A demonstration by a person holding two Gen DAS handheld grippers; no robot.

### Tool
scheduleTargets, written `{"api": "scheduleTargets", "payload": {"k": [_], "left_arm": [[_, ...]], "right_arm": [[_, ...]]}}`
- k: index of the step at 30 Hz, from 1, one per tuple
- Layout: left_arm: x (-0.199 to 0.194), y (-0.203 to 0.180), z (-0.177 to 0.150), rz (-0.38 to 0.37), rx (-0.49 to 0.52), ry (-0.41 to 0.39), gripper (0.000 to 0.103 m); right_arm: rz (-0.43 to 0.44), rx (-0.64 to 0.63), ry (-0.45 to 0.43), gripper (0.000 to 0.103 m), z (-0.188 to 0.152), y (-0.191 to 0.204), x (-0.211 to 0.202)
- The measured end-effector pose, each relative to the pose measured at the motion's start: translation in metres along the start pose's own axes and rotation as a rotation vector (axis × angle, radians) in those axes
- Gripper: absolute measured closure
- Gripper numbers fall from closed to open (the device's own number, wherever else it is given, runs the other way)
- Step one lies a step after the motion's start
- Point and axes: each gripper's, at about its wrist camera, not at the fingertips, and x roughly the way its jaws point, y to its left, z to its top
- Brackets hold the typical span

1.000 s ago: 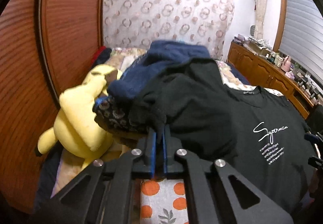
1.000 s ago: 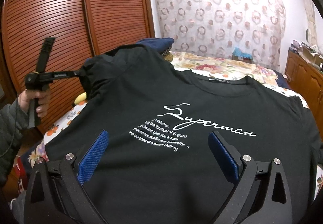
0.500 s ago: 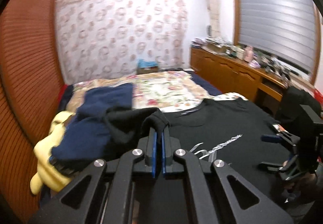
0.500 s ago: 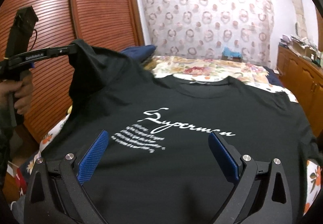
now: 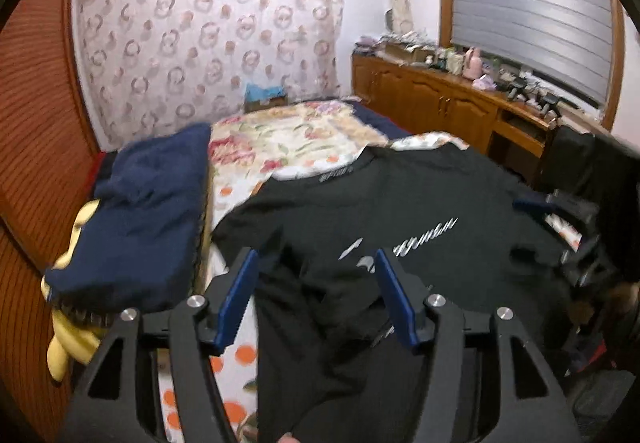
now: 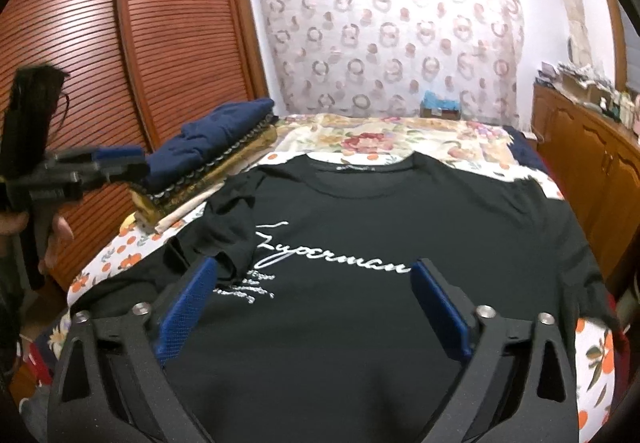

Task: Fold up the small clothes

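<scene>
Dim, warm indoor light falls evenly from overhead with only soft shadows, the black T-shirt (image 6: 360, 235) swallowing detail, while motion blur smears the left wrist view's white lettering and right side, and fisheye bending curves the wardrobe doors (image 6: 160, 55) toward black vignetted corners.

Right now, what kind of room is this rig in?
Most likely a home bedroom: a black T-shirt lies spread on a bed with a floral cover, beside a louvred wooden wardrobe and a curtain.
</scene>
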Motion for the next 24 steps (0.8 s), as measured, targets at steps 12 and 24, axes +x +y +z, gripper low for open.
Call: {"api": "scheduleTargets", "payload": {"k": [12, 24], "left_arm": [[0.040, 0.042, -0.084, 0.088, -0.116, 0.166, 0.043], [0.049, 0.046, -0.100, 0.065, -0.131, 0.184, 0.041]], "right_arm": [[0.186, -0.152, 0.120, 0.042, 0.026, 0.057, 0.066], [0.247, -0.187, 0.292, 0.055, 0.026, 0.093, 0.151]]}}
